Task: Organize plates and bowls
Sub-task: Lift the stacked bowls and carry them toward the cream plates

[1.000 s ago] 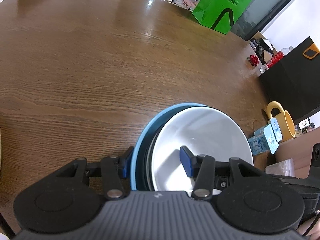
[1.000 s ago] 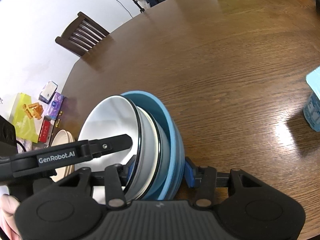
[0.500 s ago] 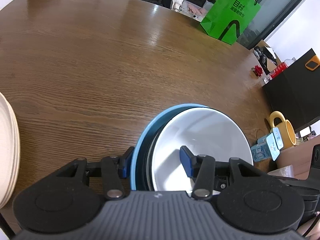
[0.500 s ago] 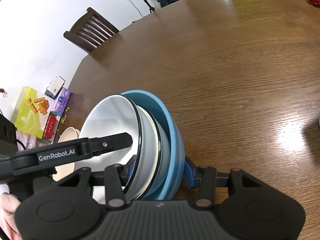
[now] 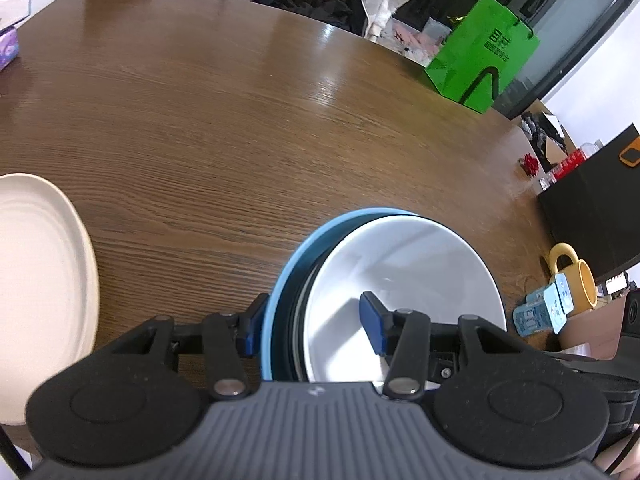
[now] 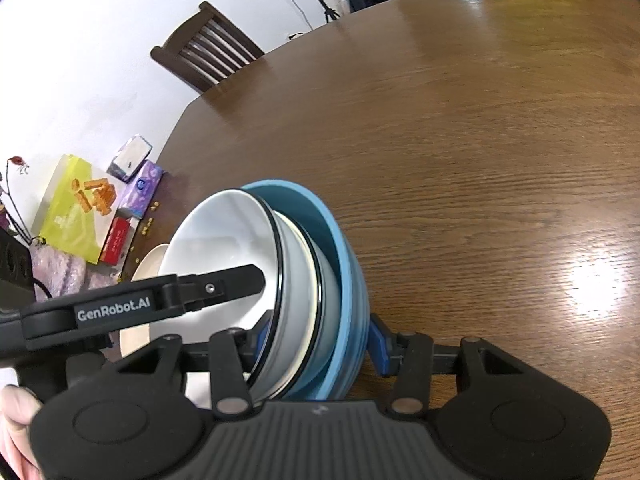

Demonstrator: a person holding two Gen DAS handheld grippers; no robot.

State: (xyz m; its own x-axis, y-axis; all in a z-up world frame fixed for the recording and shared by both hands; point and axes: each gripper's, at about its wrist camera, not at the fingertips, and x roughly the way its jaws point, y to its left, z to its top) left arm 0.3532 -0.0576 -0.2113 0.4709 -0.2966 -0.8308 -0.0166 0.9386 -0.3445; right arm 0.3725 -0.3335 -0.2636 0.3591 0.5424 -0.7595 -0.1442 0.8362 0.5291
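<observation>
The left tongs point(image 5: 312, 326) clamp the stacked bowls point(image 5: 400, 276) over the counter point(image 5: 240, 120). A cream plate point(image 5: 40, 280) lies at nine o'clock, a yellow mug point(image 5: 576, 276) at three.

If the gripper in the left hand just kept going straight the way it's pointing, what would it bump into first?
Nothing new at first: the left gripper is already clamped on the stack of bowls. Beyond their rim, its downward-slanting line seems to meet the bare wooden table. The cream plate sits off to the side. Depth is uncertain.
</observation>
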